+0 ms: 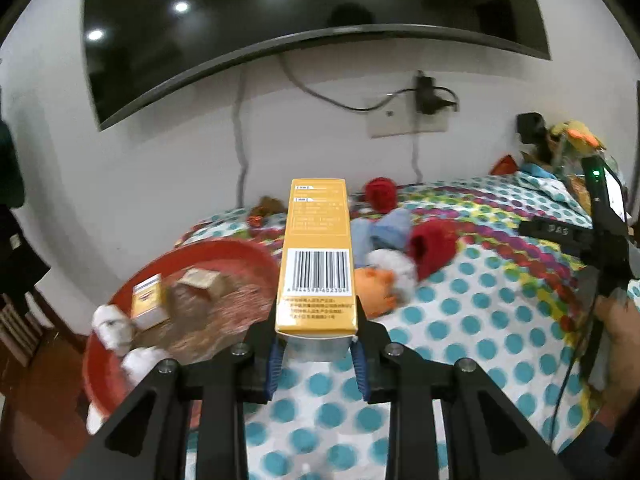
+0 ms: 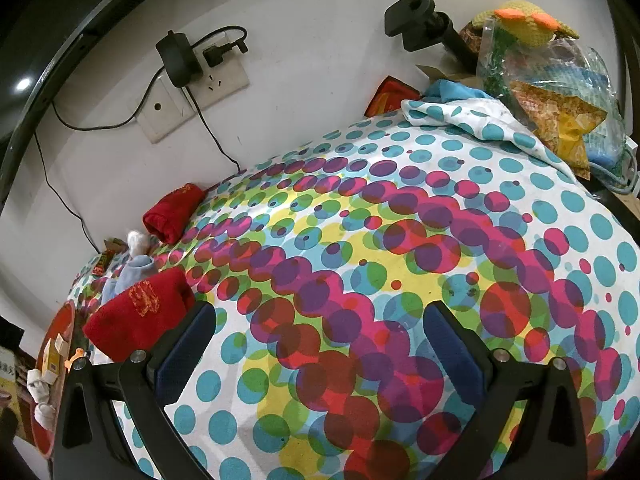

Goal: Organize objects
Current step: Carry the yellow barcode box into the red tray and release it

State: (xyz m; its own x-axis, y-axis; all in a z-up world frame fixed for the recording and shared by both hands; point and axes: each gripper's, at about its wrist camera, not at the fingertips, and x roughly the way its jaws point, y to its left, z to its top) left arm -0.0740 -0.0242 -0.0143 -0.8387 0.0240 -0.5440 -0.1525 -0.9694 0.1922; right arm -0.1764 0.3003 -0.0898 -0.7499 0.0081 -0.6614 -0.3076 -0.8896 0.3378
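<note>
- Left wrist view: left gripper (image 1: 316, 326) angled downward over a surface under a polka-dot cloth (image 1: 472, 340), fingers (image 1: 276, 360) clamped on the near end of a long yellow box (image 1: 318, 256).
- Box pointing straight ahead from the fingers, barcode face up, lifted clear of the cloth.
- To the left of the box, a red tray (image 1: 120, 360) at the cloth's edge, blurred; inside it a small yellow-and-white box (image 1: 148, 300), a brown carton (image 1: 204, 280) and white bundled cloth pieces (image 1: 116, 328).
- Just right of the box, an orange item (image 1: 376, 288), a white bundle (image 1: 394, 266), a light blue cloth (image 1: 384, 228) and a dark red folded cloth (image 1: 432, 248) clustered together; a second red bundle (image 1: 381, 194) farther back near the wall.
- At the right edge, the other black gripper body (image 1: 600, 224) with a person's hand (image 1: 624, 328) below it.
- Dark screen (image 1: 304, 12) on the wall above, wall socket (image 1: 408, 116) with a plugged adapter below it.
- Right wrist view: right gripper (image 2: 320, 344) tilted down above the dotted cloth (image 2: 400, 240), fingers (image 2: 188, 356) spread wide apart with only cloth between them.
- Red folded cloth (image 2: 140, 320) just beside the left finger, whether touching cannot be told; light blue cloth (image 2: 132, 276) behind it, another red bundle (image 2: 172, 216) near the wall.
- Red tray (image 2: 60, 324) at the far left edge, holding the small boxes (image 2: 54, 354).
- Plastic bag of mixed items (image 2: 552, 92) with a yellow knitted toy (image 2: 524, 20) at the upper right.
</note>
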